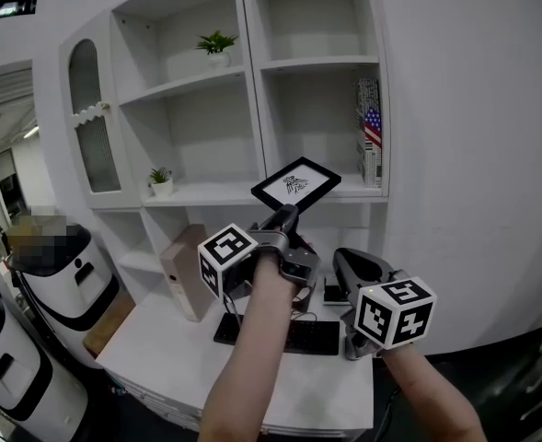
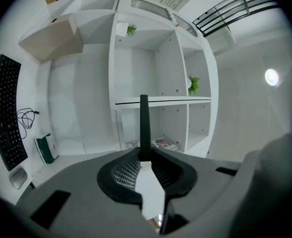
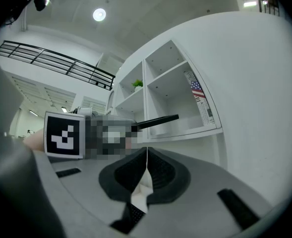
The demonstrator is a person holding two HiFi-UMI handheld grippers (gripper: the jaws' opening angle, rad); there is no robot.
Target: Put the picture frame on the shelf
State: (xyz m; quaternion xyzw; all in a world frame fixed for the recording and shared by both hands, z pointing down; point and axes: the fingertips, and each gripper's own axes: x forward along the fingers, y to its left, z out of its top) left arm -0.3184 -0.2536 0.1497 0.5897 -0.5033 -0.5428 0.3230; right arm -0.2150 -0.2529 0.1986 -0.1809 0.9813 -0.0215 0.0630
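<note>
Holding the picture frame (image 1: pixel 296 184) up in front of the shelf (image 1: pixel 206 194), you're about halfway I'd say: your left gripper (image 1: pixel 287 214) is clamped on its lower edge, and the frame isn't resting on any board yet. Your right gripper (image 3: pixel 146 151) is pinched closed with nothing in it.

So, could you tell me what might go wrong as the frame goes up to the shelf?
The left gripper pinches the picture frame only by its near edge, so it might pivot or slip. The frame lies tilted, almost flat, and its far edge could catch the front lip of the shelf board. The books standing at the right of that compartment could be knocked.
</note>
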